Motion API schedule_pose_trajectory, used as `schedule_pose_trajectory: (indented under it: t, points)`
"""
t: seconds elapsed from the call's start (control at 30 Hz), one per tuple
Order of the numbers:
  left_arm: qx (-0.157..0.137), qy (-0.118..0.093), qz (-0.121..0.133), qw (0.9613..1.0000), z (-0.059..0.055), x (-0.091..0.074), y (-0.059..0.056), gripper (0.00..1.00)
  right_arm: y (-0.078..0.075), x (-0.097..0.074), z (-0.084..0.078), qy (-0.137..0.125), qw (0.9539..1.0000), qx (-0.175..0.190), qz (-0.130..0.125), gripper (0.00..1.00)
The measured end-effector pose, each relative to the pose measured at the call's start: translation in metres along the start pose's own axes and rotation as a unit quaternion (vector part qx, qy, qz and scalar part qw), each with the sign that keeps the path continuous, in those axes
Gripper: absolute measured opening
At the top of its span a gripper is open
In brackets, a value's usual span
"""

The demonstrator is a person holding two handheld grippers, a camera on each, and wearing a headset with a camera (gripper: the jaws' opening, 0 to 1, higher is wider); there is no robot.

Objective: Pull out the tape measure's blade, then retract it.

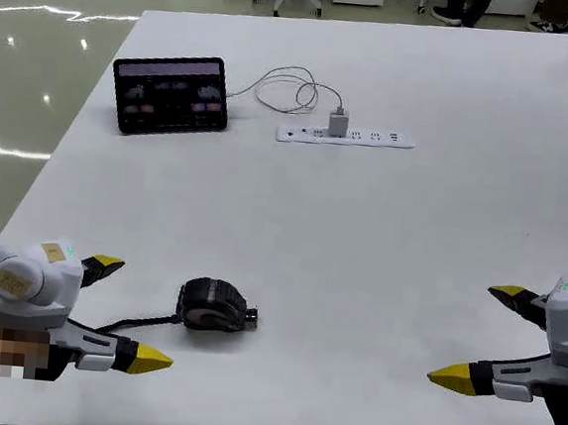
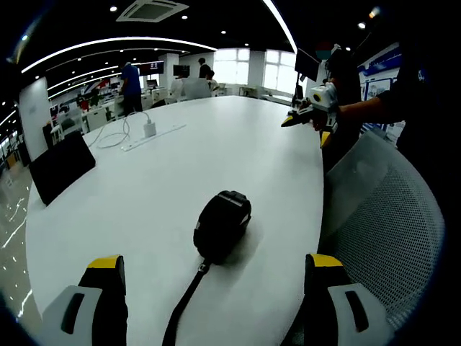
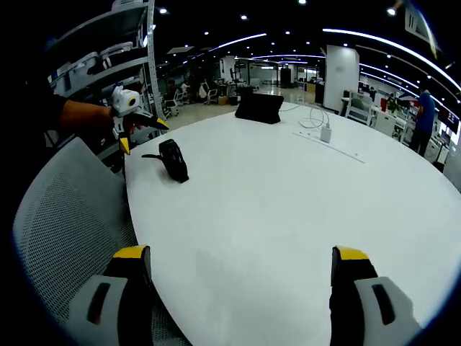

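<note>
Now, nearest to me, my left gripper (image 1: 134, 311) stands open with nothing between its jaws, and my right gripper (image 1: 470, 333) is also open and empty, well apart from it on the other side of the white table (image 1: 380, 251). The tape measure (image 1: 214, 306) lies on the table just in front of the left gripper, near the edge on my side. Its black wrist strap (image 1: 145, 322) trails back toward the left jaws.

I judge the case to be hard, round and rather heavy for its size, so it may slide or roll if I push it. I think it is best to clamp the case across its flat sides with the left gripper. The small tab at its right end looks like the blade's hook, and there the right gripper should pinch. The blade is probably thin and springy and may snap back quickly.

Farther away stand a dark tablet (image 1: 170, 93), then a power strip (image 1: 345, 136) with a white cable (image 1: 290, 89).
</note>
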State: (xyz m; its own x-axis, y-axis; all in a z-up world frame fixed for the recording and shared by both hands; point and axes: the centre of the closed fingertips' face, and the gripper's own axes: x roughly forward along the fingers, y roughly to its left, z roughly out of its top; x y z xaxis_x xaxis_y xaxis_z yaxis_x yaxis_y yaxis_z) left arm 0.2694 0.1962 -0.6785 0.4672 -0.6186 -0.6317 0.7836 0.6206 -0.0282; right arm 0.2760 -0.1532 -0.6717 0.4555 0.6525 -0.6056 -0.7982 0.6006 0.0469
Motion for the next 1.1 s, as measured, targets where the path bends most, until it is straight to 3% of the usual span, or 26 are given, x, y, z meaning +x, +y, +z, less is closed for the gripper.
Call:
schedule_pose_trajectory:
  t: [0.2,0.3,0.37,0.53,0.8,0.87,0.9,0.93,1.1]
  points:
    - [0.033,0.026,-0.026,0.9988,0.006,0.015,-0.003,0.97,0.011,0.011,0.004,0.004,0.9997,-0.012,0.019,1.00]
    - [0.050,0.064,-0.047,0.9956,0.002,0.020,-0.009,0.96,0.014,0.016,0.006,0.001,0.9997,-0.011,0.023,1.00]
    - [0.073,0.071,-0.051,0.9935,0.005,0.025,-0.011,0.96,0.018,0.019,0.009,-0.005,0.9995,-0.013,0.027,1.00]
    - [0.098,0.090,-0.088,0.9872,0.009,0.031,-0.019,0.88,0.027,0.027,0.008,-0.002,0.9987,-0.020,0.047,1.00]
    - [0.138,0.126,-0.105,0.9768,0.014,0.041,-0.017,0.82,0.028,0.034,0.018,-0.006,0.9968,-0.051,0.061,1.00]
    - [0.150,0.132,-0.107,0.9740,0.015,0.044,-0.017,0.79,0.033,0.037,0.032,-0.044,0.9922,-0.087,0.077,1.00]
    - [0.155,0.134,-0.107,0.9729,0.016,0.045,-0.017,0.77,0.034,0.037,0.034,-0.047,0.9911,-0.096,0.080,1.00]
    - [0.156,0.135,-0.107,0.9726,0.017,0.046,-0.017,0.75,0.034,0.038,0.032,-0.038,0.9923,-0.088,0.079,1.00]
    - [0.160,0.148,-0.112,0.9696,0.016,0.052,-0.018,0.68,0.034,0.048,0.040,-0.039,0.9901,-0.098,0.092,1.00]
